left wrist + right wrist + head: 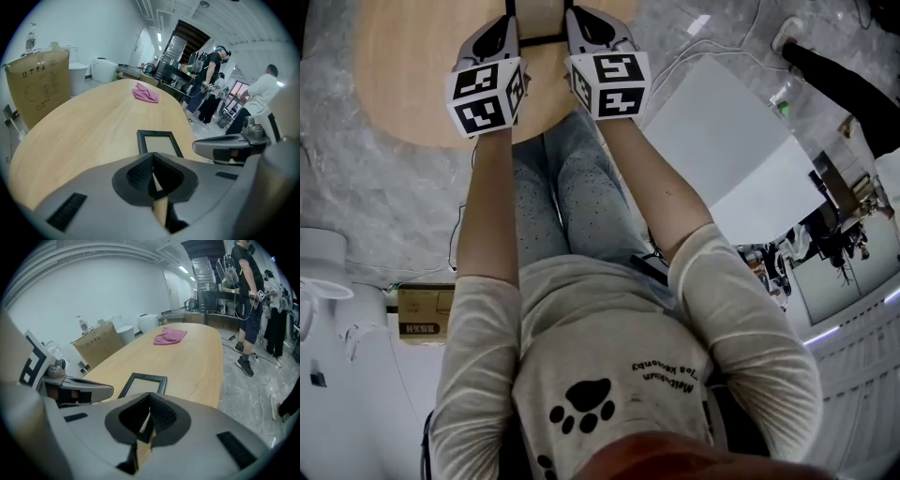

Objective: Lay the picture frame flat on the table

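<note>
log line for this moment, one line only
picture frame: flat on table | left tool: shut, empty | right tool: shut, empty | pink cloth: far end of table

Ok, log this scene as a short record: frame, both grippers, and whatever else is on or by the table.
frame: black border, lying flat on the table
left gripper: shut, nothing between the jaws
right gripper: shut, nothing between the jaws
cloth: pink, crumpled, farther along the table, apart from the frame
box: cardboard, upright beside the table
task state: frame looks already laid flat
</note>
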The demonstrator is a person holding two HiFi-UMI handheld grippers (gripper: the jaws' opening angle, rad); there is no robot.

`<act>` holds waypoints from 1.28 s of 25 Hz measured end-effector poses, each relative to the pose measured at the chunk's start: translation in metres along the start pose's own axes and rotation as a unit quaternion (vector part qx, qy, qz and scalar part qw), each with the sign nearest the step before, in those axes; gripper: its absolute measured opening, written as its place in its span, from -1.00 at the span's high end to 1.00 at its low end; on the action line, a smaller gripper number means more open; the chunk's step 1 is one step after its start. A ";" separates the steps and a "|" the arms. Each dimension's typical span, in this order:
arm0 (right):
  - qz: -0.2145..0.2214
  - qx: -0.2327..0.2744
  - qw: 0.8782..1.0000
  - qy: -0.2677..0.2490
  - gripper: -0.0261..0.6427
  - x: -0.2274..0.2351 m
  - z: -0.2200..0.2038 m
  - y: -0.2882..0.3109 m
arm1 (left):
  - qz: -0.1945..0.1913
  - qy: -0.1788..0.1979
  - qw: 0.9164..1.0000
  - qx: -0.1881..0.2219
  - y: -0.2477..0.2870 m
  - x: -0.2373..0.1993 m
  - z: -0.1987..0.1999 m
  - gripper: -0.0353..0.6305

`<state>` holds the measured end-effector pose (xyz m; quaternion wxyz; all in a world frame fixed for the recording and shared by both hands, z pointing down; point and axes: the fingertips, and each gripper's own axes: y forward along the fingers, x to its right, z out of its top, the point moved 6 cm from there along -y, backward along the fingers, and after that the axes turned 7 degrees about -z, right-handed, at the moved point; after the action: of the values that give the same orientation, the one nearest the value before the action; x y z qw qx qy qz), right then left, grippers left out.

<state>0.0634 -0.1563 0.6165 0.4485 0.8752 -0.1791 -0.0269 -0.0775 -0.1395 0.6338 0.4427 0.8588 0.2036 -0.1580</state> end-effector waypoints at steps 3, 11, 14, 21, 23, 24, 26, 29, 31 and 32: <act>-0.005 0.003 1.000 -0.004 0.89 -0.004 0.010 -0.014 | -0.009 0.004 1.000 0.000 -0.018 0.003 0.007 0.86; -0.001 0.021 1.000 0.000 0.89 -0.018 0.040 -0.075 | -0.019 0.028 0.999 0.031 -0.073 0.031 0.043 0.87; -0.001 0.032 0.999 -0.003 0.89 -0.024 0.050 -0.101 | -0.023 0.037 0.998 0.042 -0.096 0.047 0.055 0.87; -0.001 0.063 0.998 -0.005 0.89 -0.035 0.066 -0.160 | -0.029 0.062 0.995 0.068 -0.148 0.087 0.070 0.87; 0.001 0.073 0.997 -0.008 0.89 -0.039 0.069 -0.179 | -0.027 0.065 0.994 0.078 -0.164 0.097 0.073 0.87; 0.003 0.078 0.997 -0.006 0.89 -0.040 0.070 -0.188 | -0.026 0.064 0.994 0.085 -0.172 0.103 0.074 0.87; 0.008 0.089 0.996 0.008 0.89 -0.042 0.072 -0.209 | -0.028 0.063 0.993 0.097 -0.189 0.116 0.077 0.87; 0.015 0.114 0.993 0.024 0.89 -0.044 0.079 -0.241 | -0.029 0.063 0.990 0.121 -0.216 0.133 0.084 0.87; 0.020 0.137 0.990 0.024 0.89 -0.047 0.087 -0.262 | -0.028 0.068 0.988 0.137 -0.235 0.142 0.090 0.87; 0.022 0.149 0.988 0.024 0.89 -0.048 0.091 -0.272 | -0.028 0.073 0.986 0.145 -0.243 0.147 0.092 0.87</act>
<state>0.0783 -0.0659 0.3403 0.3174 0.9287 -0.1894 0.0312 -0.0769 -0.0573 0.3466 0.2931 0.9169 0.2346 -0.1354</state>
